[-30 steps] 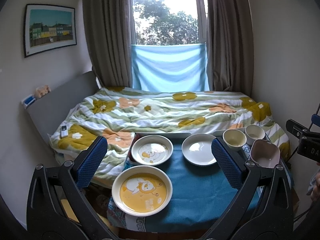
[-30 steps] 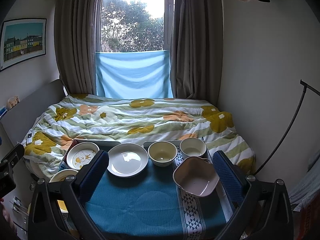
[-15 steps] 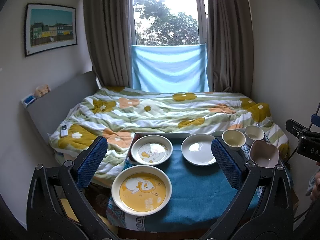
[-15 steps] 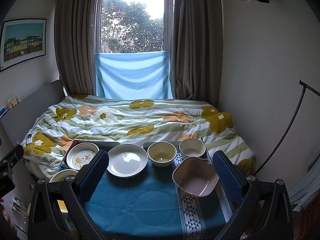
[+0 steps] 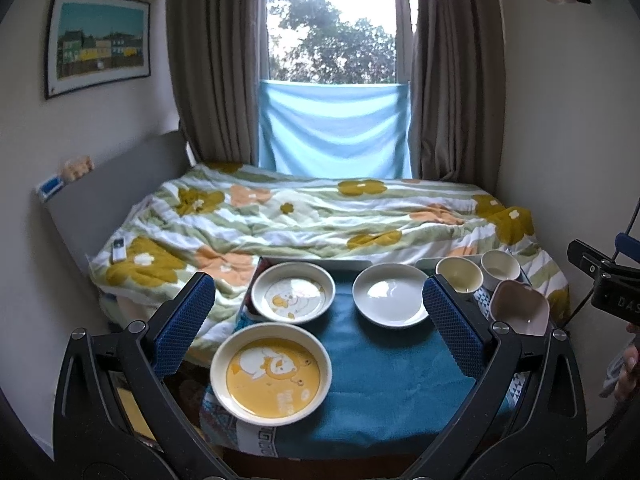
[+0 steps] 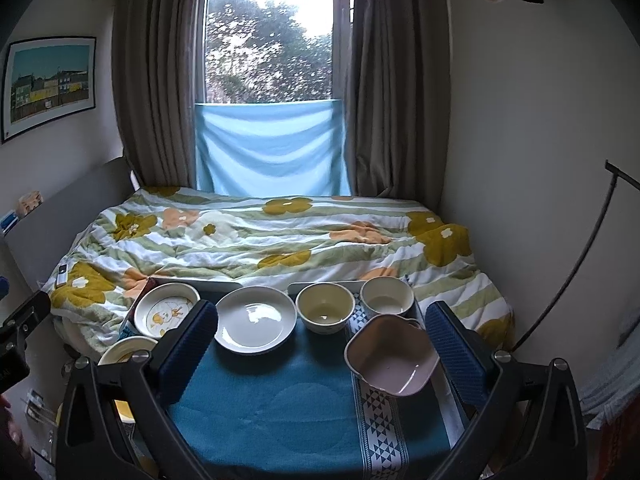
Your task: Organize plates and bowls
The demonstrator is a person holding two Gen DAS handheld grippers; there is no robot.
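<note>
On the teal cloth [image 6: 272, 412] at the bed's [image 6: 256, 240] foot sit six dishes. Both grippers hover above it, jaws spread wide, holding nothing: the left gripper [image 5: 316, 324] frames the yellow plate [image 5: 271, 374] at 6 o'clock and the duck plate [image 5: 295, 292] just beyond. The right gripper [image 6: 322, 344] frames the white plate [image 6: 255, 319], the cream bowl [image 6: 325, 307] and the pink bowl [image 6: 391, 360] at 4 o'clock; a white bowl [image 6: 387, 296] sits at 1 o'clock.
</note>
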